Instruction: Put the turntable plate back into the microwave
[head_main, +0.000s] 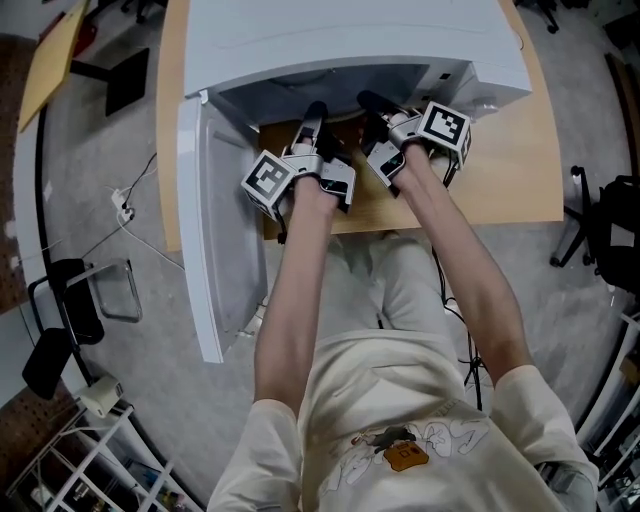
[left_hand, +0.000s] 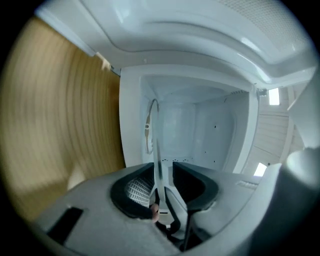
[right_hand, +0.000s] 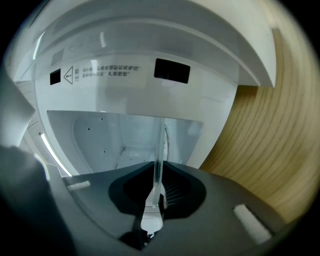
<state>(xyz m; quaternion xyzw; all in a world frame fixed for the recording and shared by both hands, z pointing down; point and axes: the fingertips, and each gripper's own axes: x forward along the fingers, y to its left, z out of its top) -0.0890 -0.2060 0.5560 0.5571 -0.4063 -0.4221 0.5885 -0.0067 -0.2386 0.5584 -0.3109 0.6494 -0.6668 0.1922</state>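
Note:
A white microwave (head_main: 340, 40) stands on a wooden table (head_main: 510, 170), its door (head_main: 215, 220) swung open to the left. Both grippers reach into its mouth. The clear glass turntable plate (left_hand: 156, 145) shows edge-on and upright between the jaws of my left gripper (left_hand: 162, 167), which stand open, with a gap on the plate's right side. My right gripper (right_hand: 159, 172) is shut on the plate's rim (right_hand: 161, 150). In the head view the left gripper (head_main: 313, 112) and the right gripper (head_main: 372, 103) point into the cavity, and the microwave's top hides the plate.
The white cavity (left_hand: 200, 130) lies ahead of both grippers. The open door blocks the left side. A black chair (head_main: 60, 320) and cables (head_main: 125, 210) are on the floor at the left; another chair (head_main: 610, 230) is at the right.

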